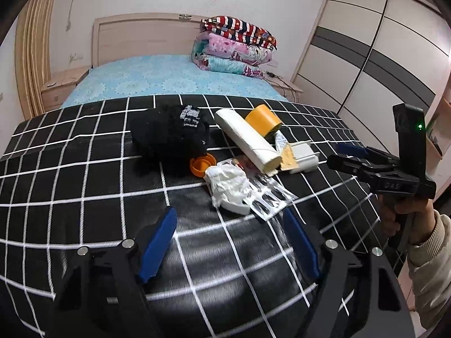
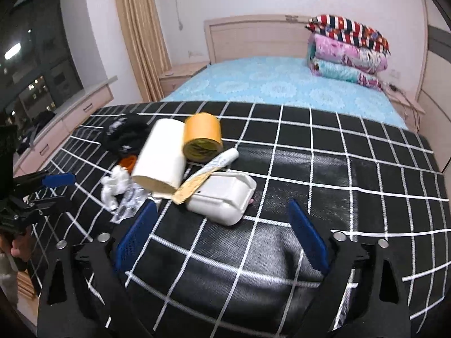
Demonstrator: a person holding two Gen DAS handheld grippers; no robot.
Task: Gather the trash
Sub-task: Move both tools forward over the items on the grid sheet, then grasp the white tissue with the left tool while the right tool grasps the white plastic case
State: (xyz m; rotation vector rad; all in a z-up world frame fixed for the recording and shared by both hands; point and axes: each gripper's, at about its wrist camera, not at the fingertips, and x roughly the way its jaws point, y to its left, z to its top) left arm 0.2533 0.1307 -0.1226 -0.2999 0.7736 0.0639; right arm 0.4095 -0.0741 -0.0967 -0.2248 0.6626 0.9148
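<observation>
A pile of items lies on the black checked cover (image 1: 84,191): a crumpled white tissue (image 1: 228,187), a clear plastic wrapper (image 1: 270,197), an orange cap (image 1: 201,164), a white paper roll (image 1: 248,140), an orange tape roll (image 1: 263,119), a white box (image 1: 304,155) and a black cloth (image 1: 169,138). My left gripper (image 1: 229,219) is open and empty, just short of the tissue. My right gripper (image 2: 222,214) is open and empty, just short of the white box (image 2: 222,197). The paper roll (image 2: 162,157), tape roll (image 2: 201,136), tissue (image 2: 114,187) and a small tube (image 2: 222,159) show in the right wrist view.
The blue mattress (image 1: 169,76) lies beyond the cover, with folded quilts (image 1: 236,48) at the headboard. A wardrobe (image 1: 380,50) stands at the right, a nightstand (image 1: 62,84) and curtain (image 1: 31,56) at the left. A window ledge with drawers (image 2: 70,118) runs along the left.
</observation>
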